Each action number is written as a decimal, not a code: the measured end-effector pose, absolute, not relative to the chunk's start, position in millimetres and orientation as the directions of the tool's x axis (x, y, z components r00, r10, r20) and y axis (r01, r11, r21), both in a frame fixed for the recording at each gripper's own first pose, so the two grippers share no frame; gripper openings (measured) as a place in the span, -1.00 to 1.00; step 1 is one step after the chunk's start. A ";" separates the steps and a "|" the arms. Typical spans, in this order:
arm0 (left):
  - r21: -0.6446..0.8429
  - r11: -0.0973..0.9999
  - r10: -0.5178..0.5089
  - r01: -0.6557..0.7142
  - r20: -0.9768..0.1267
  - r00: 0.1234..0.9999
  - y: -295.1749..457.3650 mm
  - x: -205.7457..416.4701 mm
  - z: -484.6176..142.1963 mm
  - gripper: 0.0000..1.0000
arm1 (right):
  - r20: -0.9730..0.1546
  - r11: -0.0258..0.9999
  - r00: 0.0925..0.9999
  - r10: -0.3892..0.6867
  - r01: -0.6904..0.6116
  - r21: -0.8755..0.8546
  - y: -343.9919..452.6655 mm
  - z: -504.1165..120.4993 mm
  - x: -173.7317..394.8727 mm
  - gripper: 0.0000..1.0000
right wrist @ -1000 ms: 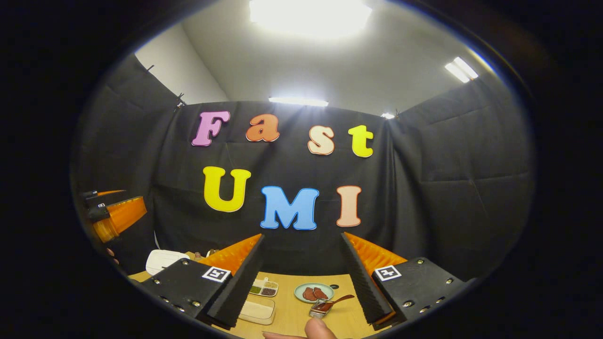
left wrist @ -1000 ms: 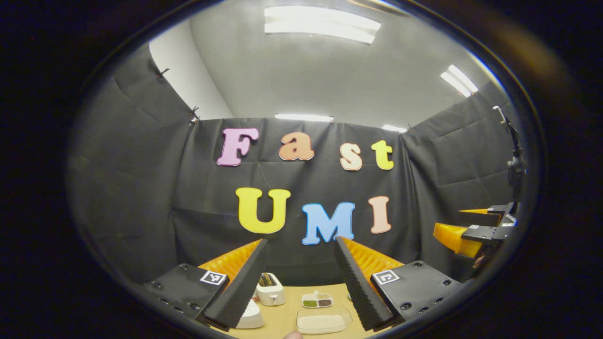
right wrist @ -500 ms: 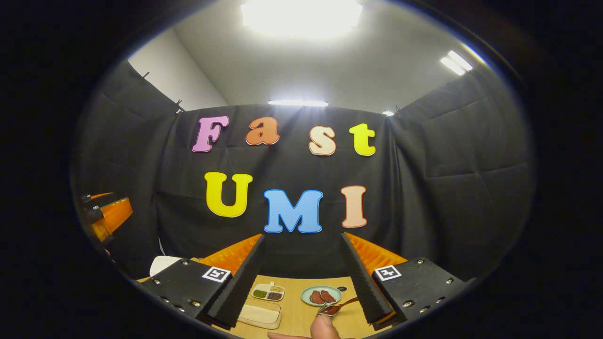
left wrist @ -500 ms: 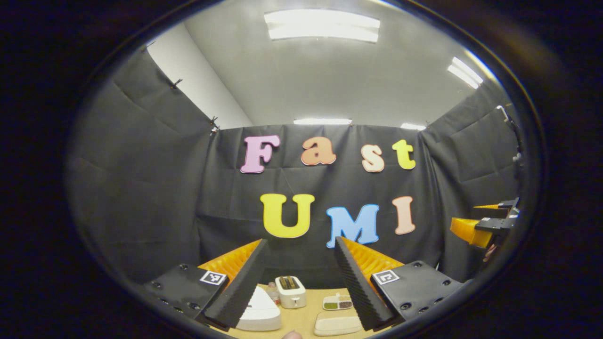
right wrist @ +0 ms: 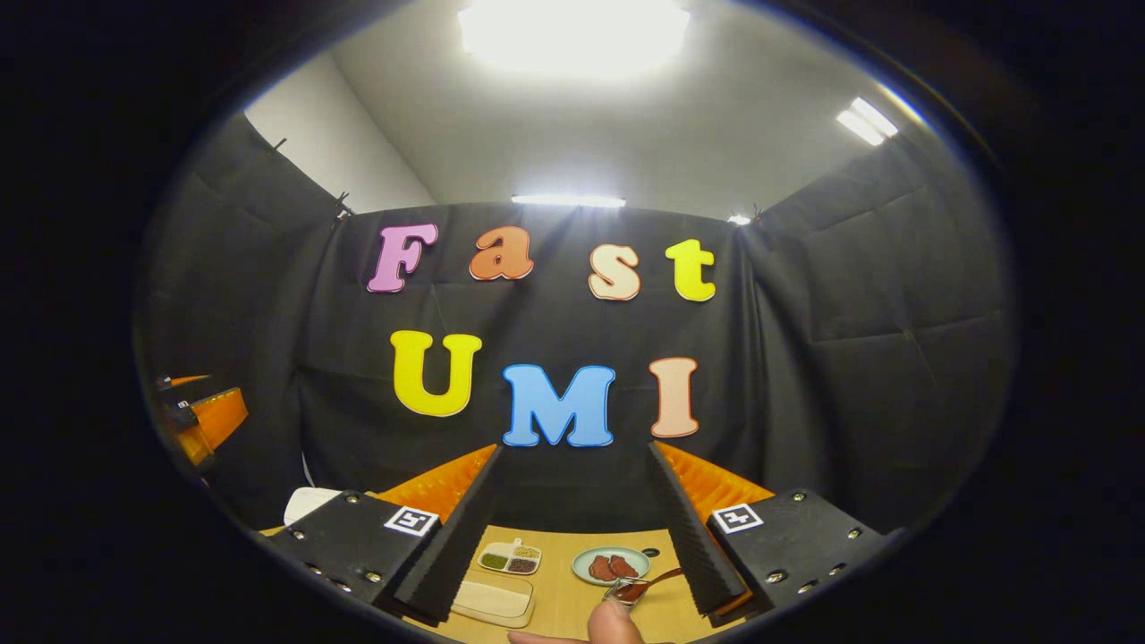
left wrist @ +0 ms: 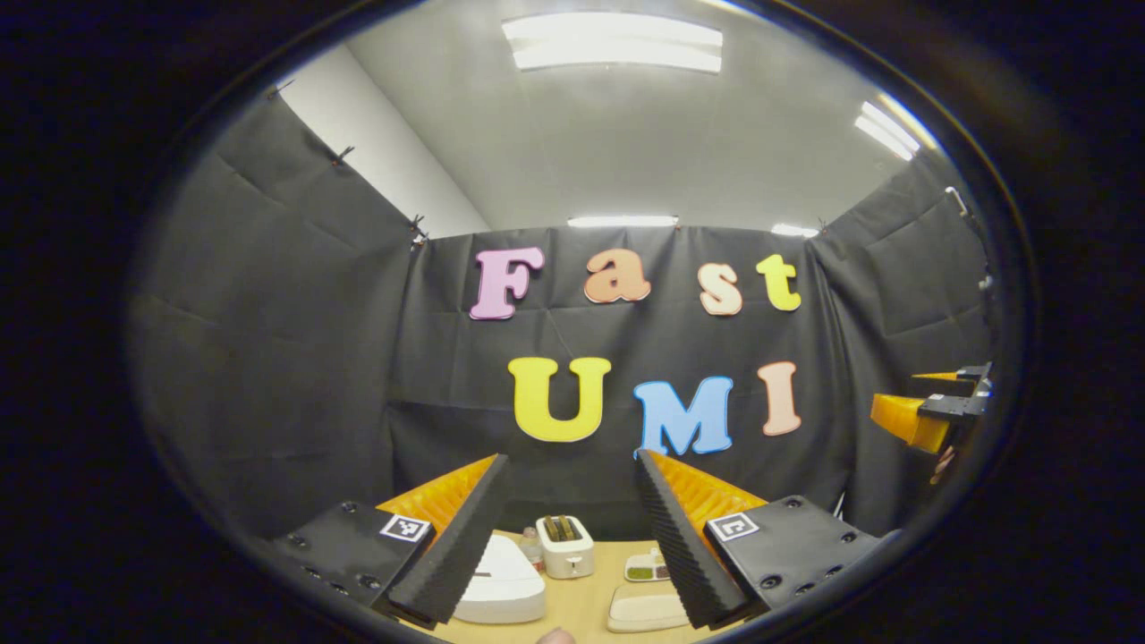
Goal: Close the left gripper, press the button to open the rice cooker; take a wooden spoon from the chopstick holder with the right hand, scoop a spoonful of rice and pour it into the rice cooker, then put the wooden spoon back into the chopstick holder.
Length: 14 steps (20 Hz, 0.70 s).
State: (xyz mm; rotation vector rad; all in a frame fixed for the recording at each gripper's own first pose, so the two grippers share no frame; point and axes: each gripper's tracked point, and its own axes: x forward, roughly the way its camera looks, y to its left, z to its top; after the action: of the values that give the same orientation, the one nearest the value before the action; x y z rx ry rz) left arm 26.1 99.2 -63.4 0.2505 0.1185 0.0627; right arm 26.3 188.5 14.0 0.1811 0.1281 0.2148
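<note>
Left gripper (left wrist: pixel 572 537) is sitting raised over the near table edge, jaws standing wide apart, gripping nothing. Between its fingers in the left gripper view: the white rice cooker (left wrist: pixel 503 583) is lying low on the wooden table (left wrist: pixel 572 608), lid down, just inside the left finger. Right of it, a shallow tray of pale rice (left wrist: pixel 646 608) is sitting near the right finger. Behind those, a white toaster (left wrist: pixel 565 544) is standing upright with a small bottle (left wrist: pixel 531 542) just beside it on the left, and a divided dish of grains (left wrist: pixel 646 569) on the right. Far right of that view, the right gripper (left wrist: pixel 930 413) is hanging in the air, well apart from the table items.

Right gripper (right wrist: pixel 572 541) is also idling with jaws spread apart, empty. A fingertip (right wrist: pixel 613 623) is showing at the bottom edge. Just past it, a small metal dish (right wrist: pixel 620 590) with a dark wooden spoon (right wrist: pixel 651 581) resting in it. The rice tray (right wrist: pixel 492 597) is sitting left of that, the divided dish (right wrist: pixel 510 558) behind it, and a round plate (right wrist: pixel 610 565) with dark red pieces toward the middle. The cooker (right wrist: pixel 309 503) is peeking out behind the left finger. Can't tell where the chopstick holder is.
</note>
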 end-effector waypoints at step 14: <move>0.289 0.947 0.188 -0.139 -0.149 0.971 159.7 -15.8 -100.3 0.87 | -0.156 0.927 0.929 0.336 -0.297 0.227 290.7 -20.6 23.2 0.92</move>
State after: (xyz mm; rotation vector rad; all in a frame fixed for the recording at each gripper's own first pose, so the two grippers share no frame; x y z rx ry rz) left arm -15.8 159.7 -100.3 0.2808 0.1764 0.1669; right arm 23.2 290.7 -20.6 0.2019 0.1945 0.3264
